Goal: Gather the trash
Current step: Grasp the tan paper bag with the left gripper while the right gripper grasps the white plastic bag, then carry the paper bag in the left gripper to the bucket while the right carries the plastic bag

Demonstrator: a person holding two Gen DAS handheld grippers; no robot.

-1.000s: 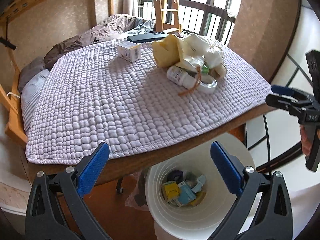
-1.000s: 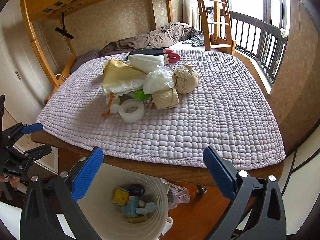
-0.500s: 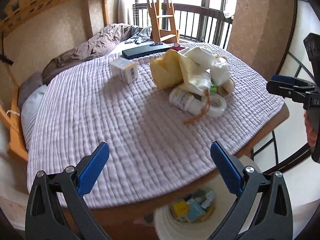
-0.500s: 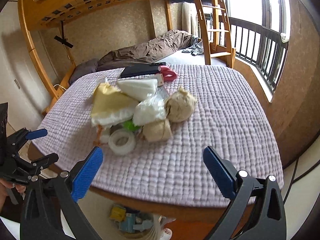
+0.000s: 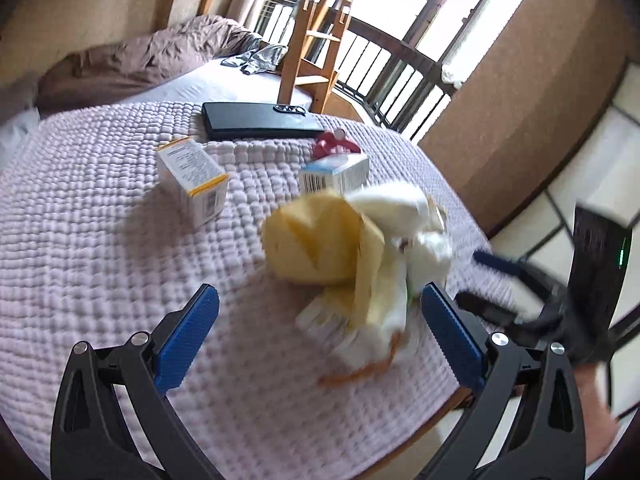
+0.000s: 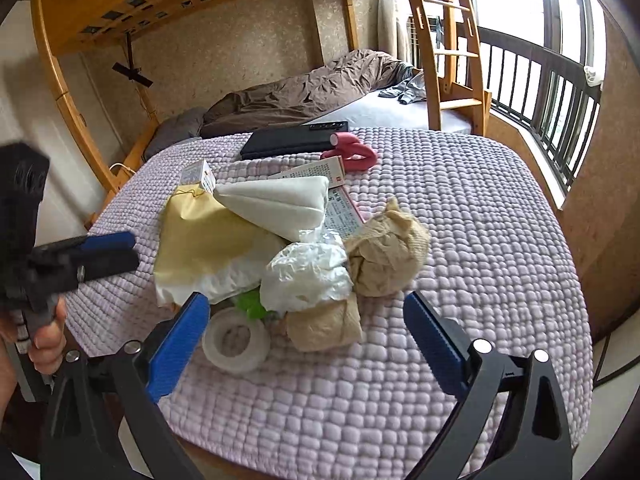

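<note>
Nearest the right-wrist cam, the right gripper hangs over the front of the trash pile, jaws wide, having just been closing a little; a roll of clear tape and a tan paper wad sit btwn the blue pads, not pressed. Just behind: crumpled white plastic, a bigger tan wad, a yellow envelope w/ a folded white sheet on top. All rests on the lilac quilted cover. At left, the left gripper hovers beside the pile, jaws wide, nothing held. Further back: a small orange-edged carton, a second box, a red object, then a flat black box. Beyond, a brown duvet and wooden ladder.
</note>
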